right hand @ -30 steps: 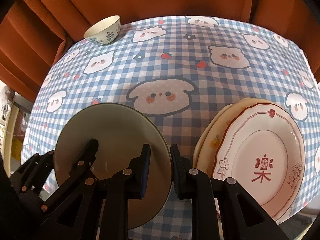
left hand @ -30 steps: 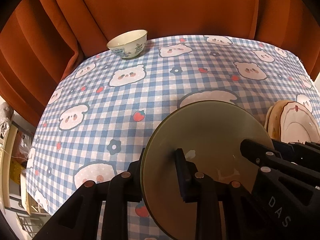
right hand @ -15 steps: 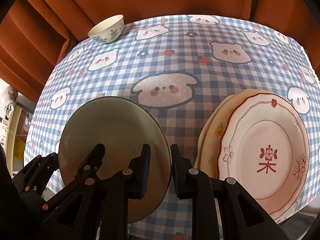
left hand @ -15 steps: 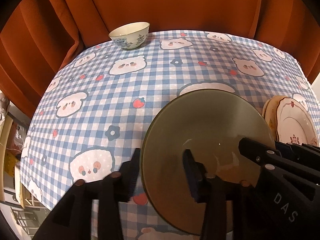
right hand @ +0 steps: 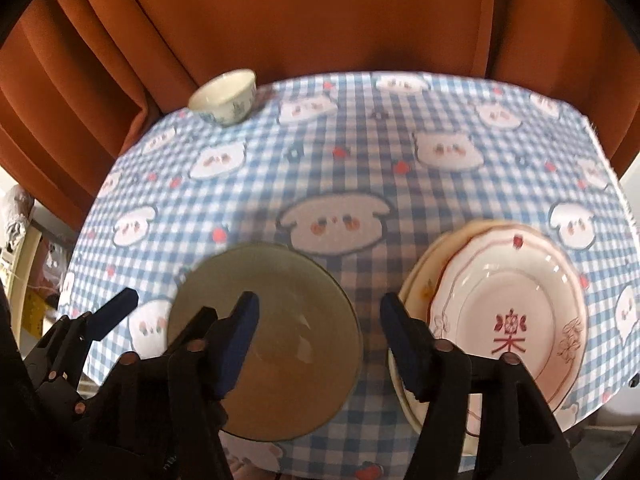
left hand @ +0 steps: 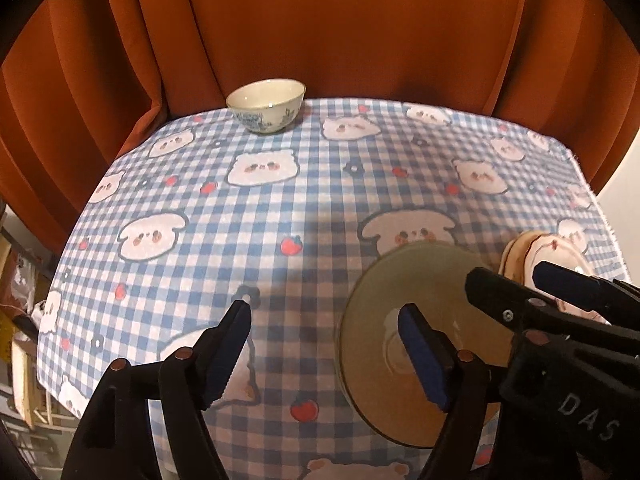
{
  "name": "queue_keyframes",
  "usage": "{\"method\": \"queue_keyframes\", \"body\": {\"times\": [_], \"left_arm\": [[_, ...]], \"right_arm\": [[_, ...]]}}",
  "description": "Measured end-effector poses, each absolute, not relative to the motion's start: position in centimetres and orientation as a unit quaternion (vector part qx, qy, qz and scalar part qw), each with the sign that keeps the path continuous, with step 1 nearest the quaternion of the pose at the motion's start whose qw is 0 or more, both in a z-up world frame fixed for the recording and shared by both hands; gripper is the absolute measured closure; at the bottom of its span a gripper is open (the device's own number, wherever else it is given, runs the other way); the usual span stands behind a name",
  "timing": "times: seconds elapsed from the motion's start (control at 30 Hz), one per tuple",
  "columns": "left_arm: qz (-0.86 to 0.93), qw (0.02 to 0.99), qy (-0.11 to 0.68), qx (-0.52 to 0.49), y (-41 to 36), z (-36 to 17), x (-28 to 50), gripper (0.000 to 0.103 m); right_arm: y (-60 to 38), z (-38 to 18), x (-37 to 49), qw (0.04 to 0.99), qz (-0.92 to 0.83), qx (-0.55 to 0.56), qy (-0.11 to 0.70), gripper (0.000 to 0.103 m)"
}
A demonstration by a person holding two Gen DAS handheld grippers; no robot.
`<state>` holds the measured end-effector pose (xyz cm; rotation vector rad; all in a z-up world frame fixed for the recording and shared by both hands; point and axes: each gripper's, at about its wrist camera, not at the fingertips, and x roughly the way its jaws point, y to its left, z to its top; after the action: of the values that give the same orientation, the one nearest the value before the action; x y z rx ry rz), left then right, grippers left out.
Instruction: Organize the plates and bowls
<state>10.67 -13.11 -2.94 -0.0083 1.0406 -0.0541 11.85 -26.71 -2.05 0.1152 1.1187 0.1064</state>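
Note:
An olive-green plate (left hand: 396, 312) lies flat on the checked tablecloth near the front edge; it also shows in the right wrist view (right hand: 280, 300). My left gripper (left hand: 324, 336) is open, just left of and above the plate. My right gripper (right hand: 316, 324) is open above the plate's right part; its fingers show at the right of the left wrist view (left hand: 520, 300). A stack of white patterned plates (right hand: 512, 300) sits to the right of the green plate. A small white and blue bowl (left hand: 266, 105) stands at the far left corner.
The table carries a blue checked cloth with bear prints (left hand: 320, 200). An orange curtain (left hand: 320, 32) hangs right behind it. Shelves and clutter (left hand: 16, 320) lie beyond the table's left edge. The front edge runs close under both grippers.
Both grippers have opened and let go of the green plate, which now lies on the cloth. Both have pulled back and risen a little.

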Motion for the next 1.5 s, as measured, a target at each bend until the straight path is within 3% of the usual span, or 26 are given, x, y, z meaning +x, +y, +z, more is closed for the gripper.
{"method": "queue_keyframes", "body": {"times": [0.4,0.9,1.5], "left_arm": [[-0.044,0.875,0.481,-0.002,-6.6,0.2,13.8,0.023],[-0.066,0.885,0.460,0.003,1.4,1.9,19.9,0.023],[-0.075,0.897,0.436,-0.003,3.2,1.8,30.9,0.023]], "right_arm": [[-20.5,1.4,14.2,0.866,0.025,0.031,0.499,0.027],[-11.8,3.6,19.2,0.883,-0.020,0.026,0.469,0.026],[-10.2,4.7,29.1,0.895,-0.052,0.017,0.443,0.026]]}}
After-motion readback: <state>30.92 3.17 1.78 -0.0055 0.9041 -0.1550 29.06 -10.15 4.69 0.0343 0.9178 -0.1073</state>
